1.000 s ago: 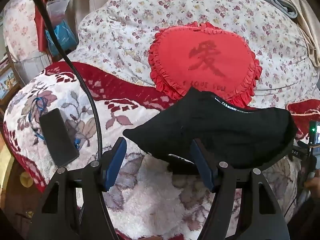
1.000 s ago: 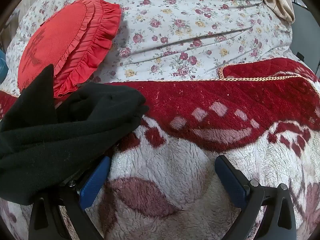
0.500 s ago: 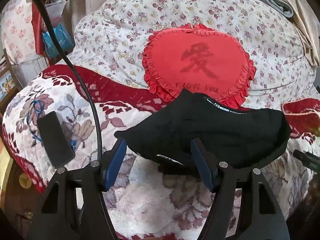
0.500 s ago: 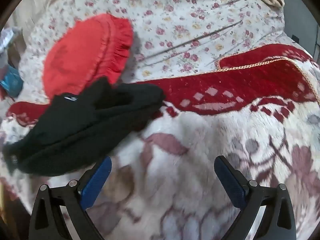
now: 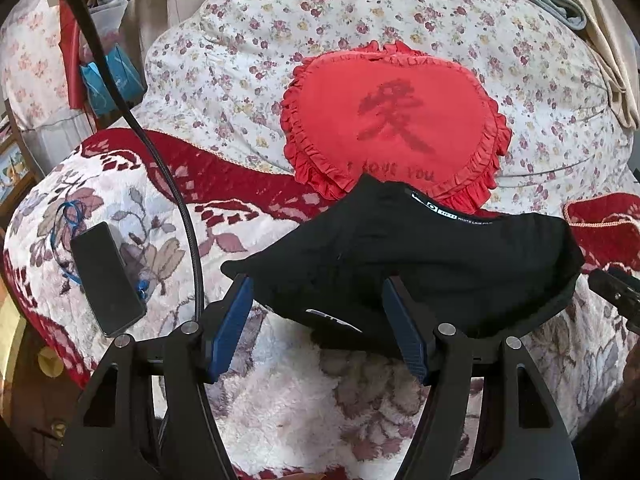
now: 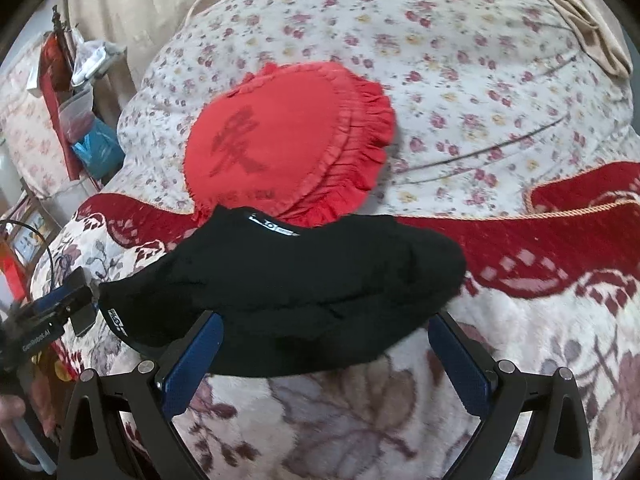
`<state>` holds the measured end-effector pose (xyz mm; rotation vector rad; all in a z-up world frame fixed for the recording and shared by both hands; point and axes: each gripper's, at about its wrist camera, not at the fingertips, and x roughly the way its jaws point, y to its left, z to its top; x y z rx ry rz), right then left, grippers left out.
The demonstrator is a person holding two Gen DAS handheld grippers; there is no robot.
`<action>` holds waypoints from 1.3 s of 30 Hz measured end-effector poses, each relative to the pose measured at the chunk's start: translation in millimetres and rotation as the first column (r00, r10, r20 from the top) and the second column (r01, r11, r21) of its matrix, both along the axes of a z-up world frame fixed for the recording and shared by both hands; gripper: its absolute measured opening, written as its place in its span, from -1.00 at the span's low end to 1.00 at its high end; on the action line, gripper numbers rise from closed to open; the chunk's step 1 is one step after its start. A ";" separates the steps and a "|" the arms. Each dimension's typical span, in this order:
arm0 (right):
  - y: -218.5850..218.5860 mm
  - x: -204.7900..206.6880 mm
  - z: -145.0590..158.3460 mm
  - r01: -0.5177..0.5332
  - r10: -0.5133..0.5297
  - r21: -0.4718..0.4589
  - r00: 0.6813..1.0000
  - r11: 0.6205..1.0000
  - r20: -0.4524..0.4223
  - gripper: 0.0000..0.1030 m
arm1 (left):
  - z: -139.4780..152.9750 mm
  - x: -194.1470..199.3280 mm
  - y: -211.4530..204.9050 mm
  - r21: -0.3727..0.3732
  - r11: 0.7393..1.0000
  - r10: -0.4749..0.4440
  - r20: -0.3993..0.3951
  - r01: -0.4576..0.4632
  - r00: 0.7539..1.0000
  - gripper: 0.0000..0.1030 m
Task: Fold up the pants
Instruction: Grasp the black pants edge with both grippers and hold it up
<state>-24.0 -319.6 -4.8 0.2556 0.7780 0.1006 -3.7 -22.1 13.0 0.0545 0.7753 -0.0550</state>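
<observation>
Left wrist: both grippers' fingers (image 5: 232,316) spread apart, folded black pants (image 5: 400,264) on blanket (image 5: 280,400)

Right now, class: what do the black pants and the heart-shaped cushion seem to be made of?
Black pants: probably soft matte knit or fleece; the surface looks slightly fuzzy and the folds slump.
Heart-shaped cushion: seemingly smooth woven red fabric, dull finish, with a gathered ruffle edge and printed lettering.

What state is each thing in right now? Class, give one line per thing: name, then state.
black pants: folded into a compact bundle, lying on the blanket
left gripper: open, holding nothing
right gripper: open, holding nothing
heart cushion: propped against floral bedding, lower edge behind the pants
phone: face up, screen dark
</observation>
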 end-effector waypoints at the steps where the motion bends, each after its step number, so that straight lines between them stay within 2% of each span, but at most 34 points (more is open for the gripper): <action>1: 1.1 1.1 -0.2 -0.005 0.005 0.006 1.000 1.000 0.000 0.98 | -0.6 0.5 0.2 -0.003 1.000 -0.002 -0.001 0.002 1.000 0.31; 7: 7.0 7.1 -3.5 0.002 -0.002 -0.021 1.000 1.000 -0.014 0.98 | -4.0 2.1 -1.3 0.003 1.000 -0.011 0.007 0.011 1.000 0.31; 13: 0.9 13.6 -8.7 0.012 -0.012 0.000 0.999 1.000 -0.042 0.98 | -7.7 7.7 3.6 -0.038 0.999 -0.020 -0.011 0.019 1.000 0.31; 30: 8.0 17.6 -17.4 -0.004 0.005 0.025 0.998 1.000 -0.065 0.98 | -19.1 14.7 9.2 -0.019 1.000 0.013 -0.054 -0.014 0.998 0.31; 39: -0.4 21.6 -25.8 0.041 -0.036 0.053 0.995 0.998 -0.096 0.98 | -20.2 17.8 16.7 -0.069 0.997 0.024 -0.075 -0.029 0.997 0.31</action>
